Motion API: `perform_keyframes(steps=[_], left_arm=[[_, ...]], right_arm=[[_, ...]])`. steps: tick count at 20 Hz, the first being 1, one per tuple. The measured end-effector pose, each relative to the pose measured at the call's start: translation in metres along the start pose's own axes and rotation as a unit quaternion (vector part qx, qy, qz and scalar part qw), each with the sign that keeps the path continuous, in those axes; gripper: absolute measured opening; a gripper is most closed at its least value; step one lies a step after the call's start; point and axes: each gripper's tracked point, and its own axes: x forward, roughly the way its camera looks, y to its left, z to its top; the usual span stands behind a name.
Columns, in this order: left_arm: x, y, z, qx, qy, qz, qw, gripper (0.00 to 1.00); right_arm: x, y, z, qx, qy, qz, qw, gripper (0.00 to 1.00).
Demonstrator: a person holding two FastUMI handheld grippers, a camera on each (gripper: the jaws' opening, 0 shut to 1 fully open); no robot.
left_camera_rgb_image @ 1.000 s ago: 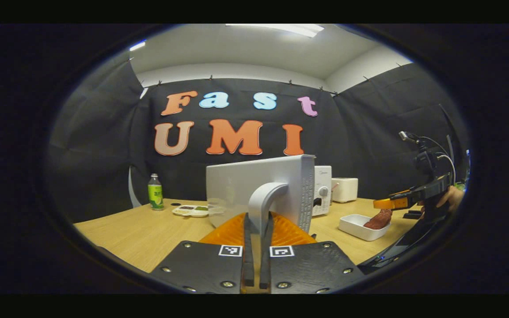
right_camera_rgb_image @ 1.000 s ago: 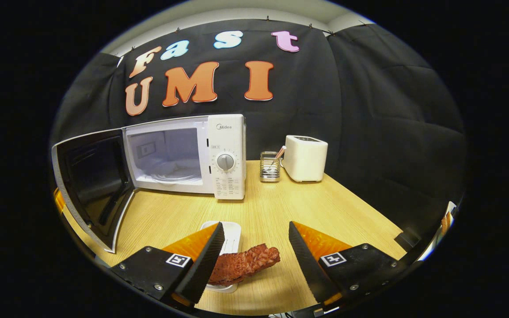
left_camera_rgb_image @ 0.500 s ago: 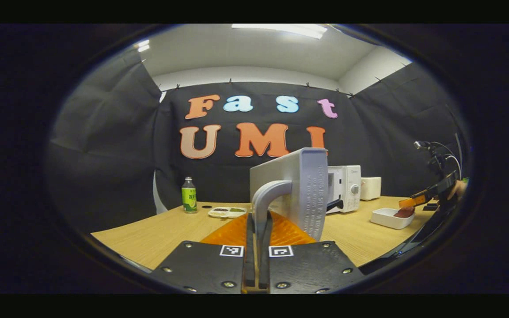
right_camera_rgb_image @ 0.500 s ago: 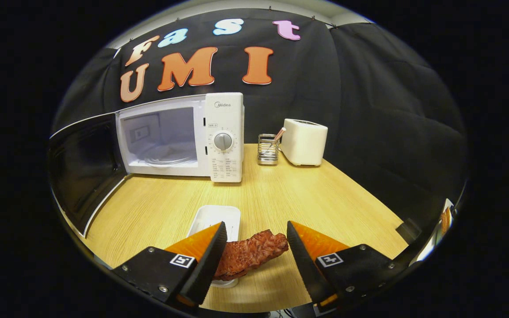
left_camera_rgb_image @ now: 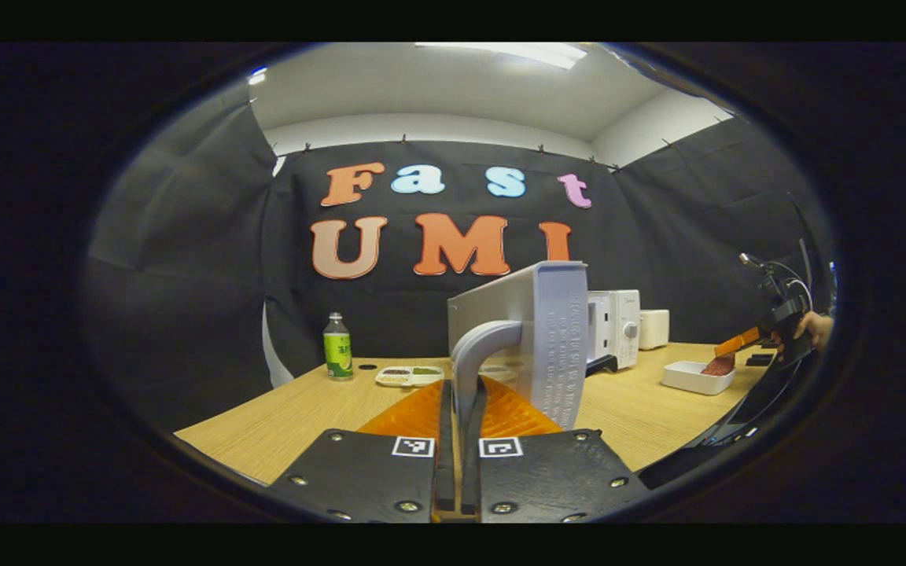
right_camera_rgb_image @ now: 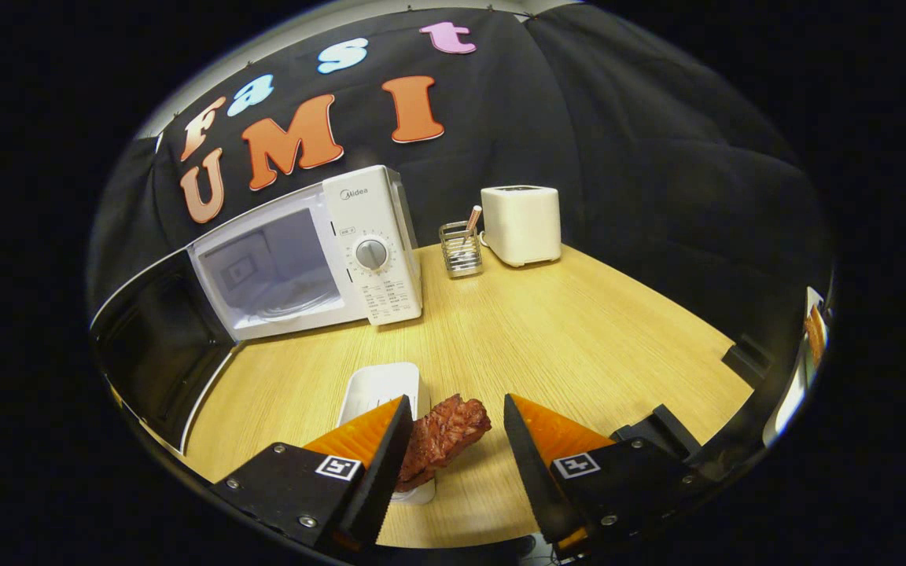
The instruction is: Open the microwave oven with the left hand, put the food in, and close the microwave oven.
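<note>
Both fingers of the left gripper (left_camera_rgb_image: 458,440) clamp the door handle (left_camera_rgb_image: 475,354) of the microwave (left_camera_rgb_image: 613,326), at 6 o'clock in the left gripper view. In the right gripper view, the right gripper (right_camera_rgb_image: 453,440) stands spread around the meat (right_camera_rgb_image: 441,440) over a white tray (right_camera_rgb_image: 378,389); the oven (right_camera_rgb_image: 307,251) gapes at 10 o'clock.

The microwave (right_camera_rgb_image: 327,251) is white, its door (left_camera_rgb_image: 528,334) silvery grey. The meat (right_camera_rgb_image: 441,440) is reddish brown beside a white tray (right_camera_rgb_image: 374,389); the table (right_camera_rgb_image: 579,330) is pale woodgrain.
</note>
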Motion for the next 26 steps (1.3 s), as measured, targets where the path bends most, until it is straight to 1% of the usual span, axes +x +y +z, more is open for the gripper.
perform_keyframes(steps=[2,4,5,7,8,9,10,12,13,14,15,16,18,20,21,22,23,25,26], left_arm=[[0.000,0.002,-0.001,0.004,0.003,-0.003,1.000,0.06],[0.000,0.004,0.000,0.001,0.006,-0.005,1.000,0.06],[-0.001,0.003,0.000,0.001,0.007,-0.006,1.000,0.06],[-0.002,0.003,0.000,0.003,0.011,-0.006,1.000,0.06],[-0.001,0.002,0.000,0.003,0.014,-0.007,1.000,0.10],[-0.001,0.003,-0.001,0.004,0.019,-0.002,1.000,0.08],[-0.002,0.004,0.000,0.002,0.021,-0.001,1.000,0.09],[-0.003,-0.001,-0.001,0.000,0.028,0.002,1.000,0.43],[-0.004,0.001,-0.001,0.005,0.031,0.007,0.999,0.58],[-0.006,0.002,-0.001,0.006,0.033,0.011,0.999,0.61],[-0.009,0.003,0.001,0.006,0.035,0.013,0.999,0.75],[-0.012,0.003,0.002,0.005,0.035,0.014,0.999,0.74],[-0.018,0.008,-0.001,0.012,0.042,0.022,0.999,0.75],[-0.026,0.014,-0.002,0.018,0.048,0.030,0.998,0.76],[-0.029,0.019,-0.002,0.020,0.051,0.037,0.998,0.76],[-0.032,0.028,-0.003,0.020,0.053,0.053,0.997,0.76],[-0.034,0.038,-0.005,0.018,0.057,0.066,0.996,0.80],[-0.035,0.045,-0.005,0.014,0.059,0.078,0.995,0.90],[-0.036,0.049,-0.007,0.018,0.062,0.084,0.994,0.90]], right_arm=[[-0.001,0.001,-0.004,0.037,0.012,0.011,0.999,0.69],[-0.001,0.005,-0.006,0.087,0.023,0.031,0.995,0.61],[-0.001,0.007,-0.009,0.109,0.031,0.042,0.993,0.55],[-0.002,0.015,-0.014,0.157,0.056,0.068,0.984,0.47],[-0.003,0.015,-0.017,0.177,0.061,0.074,0.979,0.44],[-0.002,0.014,-0.015,0.185,0.059,0.077,0.978,0.37],[-0.003,0.016,-0.015,0.190,0.058,0.081,0.977,0.34],[-0.007,0.021,-0.007,0.195,0.047,0.094,0.975,0.27],[-0.009,0.025,-0.002,0.197,0.042,0.103,0.974,0.22],[-0.010,0.027,0.001,0.195,0.035,0.105,0.974,0.20],[-0.008,0.026,0.003,0.187,0.030,0.101,0.977,0.17],[-0.008,0.027,0.006,0.179,0.025,0.098,0.979,0.17],[-0.013,0.030,0.018,0.167,0.013,0.099,0.981,0.14],[-0.022,0.036,0.035,0.158,-0.005,0.108,0.982,0.14],[-0.025,0.041,0.044,0.153,-0.015,0.112,0.982,0.14],[-0.027,0.046,0.051,0.146,-0.023,0.116,0.982,0.14],[-0.026,0.051,0.058,0.139,-0.029,0.118,0.983,0.14],[-0.026,0.065,0.069,0.120,-0.039,0.122,0.984,0.14],[-0.026,0.073,0.075,0.112,-0.044,0.125,0.985,0.14]])
